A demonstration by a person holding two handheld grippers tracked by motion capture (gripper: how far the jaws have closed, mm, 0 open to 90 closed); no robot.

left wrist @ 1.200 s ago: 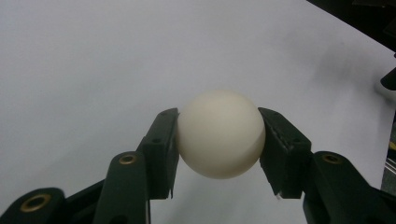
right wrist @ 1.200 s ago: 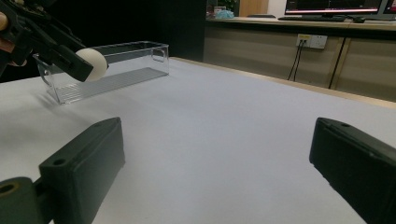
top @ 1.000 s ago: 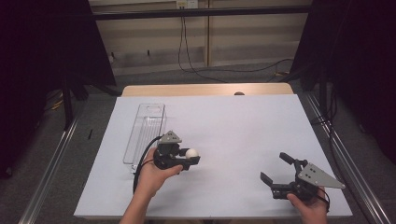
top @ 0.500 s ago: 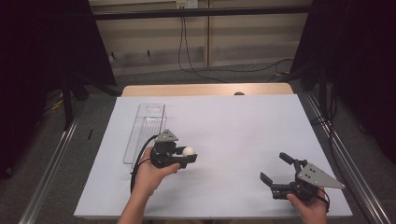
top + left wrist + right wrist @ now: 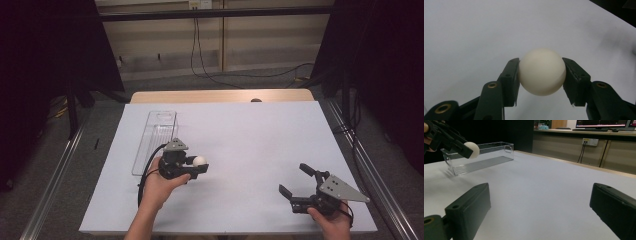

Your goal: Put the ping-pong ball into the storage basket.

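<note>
My right gripper (image 5: 296, 189) rests low near the desk's (image 5: 260, 130) near right corner, its jaws spread wide with bare white surface between them, pointing left across the desk. My left gripper (image 5: 199, 164) is nearer the left side, about midway between the near and far edges, and its jaws are clamped on the white ball (image 5: 200, 160). The ball (image 5: 542, 71) is round, so it has no long axis and points no particular way; it sits right at the tips of my jaws, one pad pressed on each flank, and it is lifted off the surface. That gripper points right, toward the desk's middle. Beyond my left hand (image 5: 159, 181), just beside it, lies the clear plastic tray (image 5: 155, 141), its long axis running near to far along the left edge.
</note>
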